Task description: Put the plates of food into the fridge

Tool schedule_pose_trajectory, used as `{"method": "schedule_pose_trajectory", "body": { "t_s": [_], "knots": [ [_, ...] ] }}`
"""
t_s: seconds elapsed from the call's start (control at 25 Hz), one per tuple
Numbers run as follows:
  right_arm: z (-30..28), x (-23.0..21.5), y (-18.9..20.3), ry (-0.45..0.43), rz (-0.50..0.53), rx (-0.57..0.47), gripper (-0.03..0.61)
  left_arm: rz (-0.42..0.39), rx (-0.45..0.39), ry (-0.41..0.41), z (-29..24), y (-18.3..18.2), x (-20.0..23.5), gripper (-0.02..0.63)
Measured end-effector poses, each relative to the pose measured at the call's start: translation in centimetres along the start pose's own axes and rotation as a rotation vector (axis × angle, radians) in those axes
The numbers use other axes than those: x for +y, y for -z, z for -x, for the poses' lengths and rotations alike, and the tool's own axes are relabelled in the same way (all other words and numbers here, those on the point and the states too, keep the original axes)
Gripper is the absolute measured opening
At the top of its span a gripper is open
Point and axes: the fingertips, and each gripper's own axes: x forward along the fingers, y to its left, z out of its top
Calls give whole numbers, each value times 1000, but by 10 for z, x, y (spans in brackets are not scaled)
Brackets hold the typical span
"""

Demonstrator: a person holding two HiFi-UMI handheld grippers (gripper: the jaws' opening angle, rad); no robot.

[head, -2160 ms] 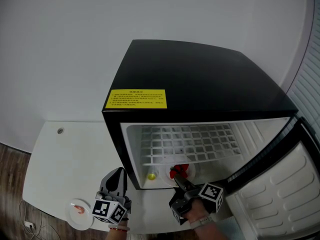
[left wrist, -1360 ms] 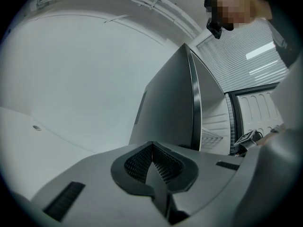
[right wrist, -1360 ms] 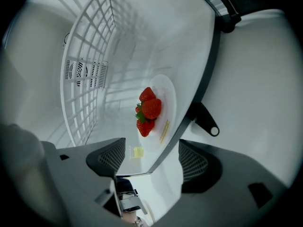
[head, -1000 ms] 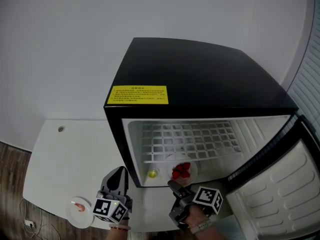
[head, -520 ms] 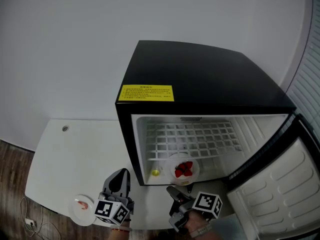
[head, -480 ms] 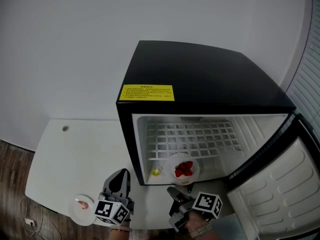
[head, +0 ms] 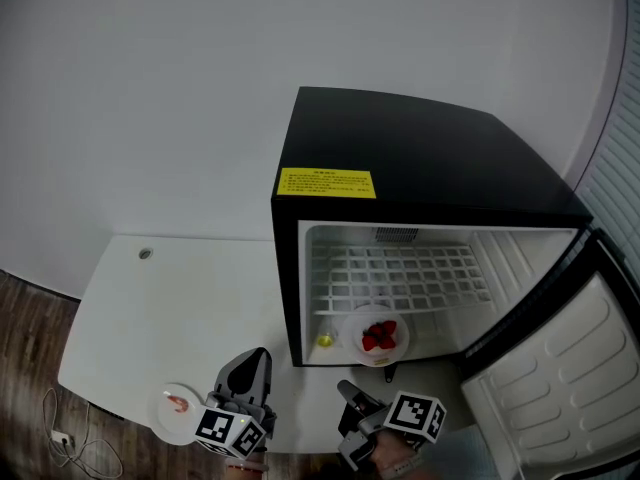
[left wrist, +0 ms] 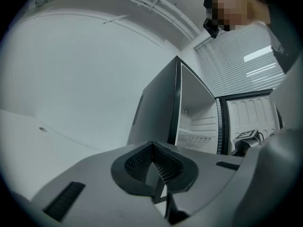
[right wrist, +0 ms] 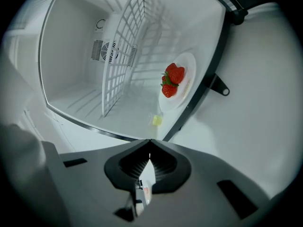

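Where the white table point(head: 150, 308) nears its front-left edge, a small plate of pink food point(head: 178, 406) lies just beside the left gripper point(head: 257, 354), jaws together, empty. Right gripper point(head: 344, 387): jaws just closed, nothing between. Strawberry plate point(head: 376, 336) sits inside the open fridge point(head: 420, 158), at its front.

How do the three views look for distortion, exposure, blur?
Head view: dim, with dark corners; the fridge edges are bowed but sharp. Left gripper view: heavy fisheye circle, mosaic patch top right, left hand-held gripper soft up close. Right gripper view: fisheye too, fridge interior bright, strawberries crisp.
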Motion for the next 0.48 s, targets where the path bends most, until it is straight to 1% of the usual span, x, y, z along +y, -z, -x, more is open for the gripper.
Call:
{"method": "schedule_pose_trajectory", "body": {
  "t_s": [0.24, 0.36, 0.48],
  "knots": [
    [0, 3, 20, 1, 3, 27, 6, -8, 16, 17, 18, -1, -6, 6],
    [-3, 7, 33, 0, 18, 49, 6, -20, 1, 18, 28, -5, -6, 6],
    [-7, 11, 50, -3, 36, 84, 6, -15, -17, -1, 44, -10, -2, 6]
  ]
}}
